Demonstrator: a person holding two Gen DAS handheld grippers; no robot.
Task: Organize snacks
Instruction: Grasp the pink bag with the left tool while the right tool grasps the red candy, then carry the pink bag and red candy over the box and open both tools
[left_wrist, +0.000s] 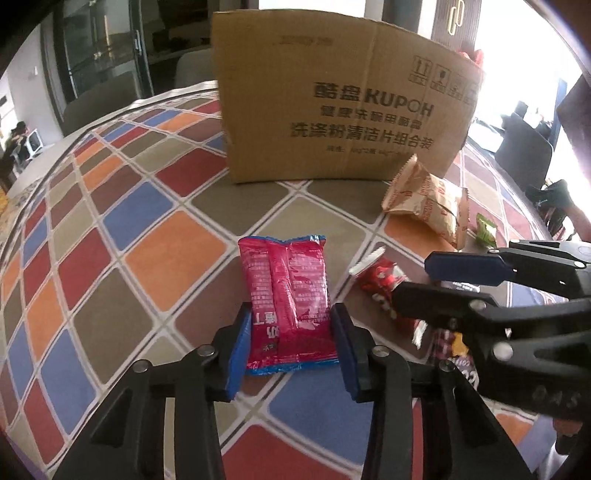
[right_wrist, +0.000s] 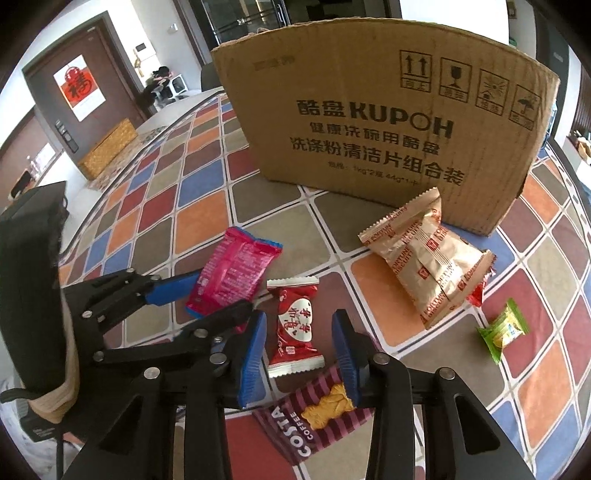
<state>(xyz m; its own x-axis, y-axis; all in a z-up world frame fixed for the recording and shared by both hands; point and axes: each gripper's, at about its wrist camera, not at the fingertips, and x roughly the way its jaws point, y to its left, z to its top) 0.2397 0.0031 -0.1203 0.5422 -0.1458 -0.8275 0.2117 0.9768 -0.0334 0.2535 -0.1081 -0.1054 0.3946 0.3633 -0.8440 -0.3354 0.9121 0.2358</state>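
My left tongs (left_wrist: 291, 339) are clamped on the pink snack pack (left_wrist: 286, 299), both blue pads against its side edges; the pack's near end lies flat on the checkered tablecloth (left_wrist: 147, 236). Pack is back-side up and the small print is too blurred to read.

My right tongs (right_wrist: 299, 343) stand apart around the red-and-white candy (right_wrist: 295, 325). There are gaps on both sides, so the pads are not touching it. From the left wrist view the right tongs (left_wrist: 424, 277) come in from the right and cover most of that candy (left_wrist: 376, 277), only its top twist end shows.

The striped Costa Coffee biscuit pack (right_wrist: 314, 413) lies under my right tongs, its upper corner hidden behind the right pad. In the left view it's nearly all hidden, just a sliver.

The gold Fortune biscuit bag (right_wrist: 424, 258) lies just in front of the cardboard box (right_wrist: 388, 122), and something red peeks from under its right end, can't tell what. The small green sweet (right_wrist: 504, 330) sits apart to the right; in the left view it's (left_wrist: 485, 230) cut off behind the bag.

The box's inside is not visible in either view, though something orange-red pokes above its rim (left_wrist: 478, 55) in the left view, washed out by window glare. The box bottom text is partly illegible.
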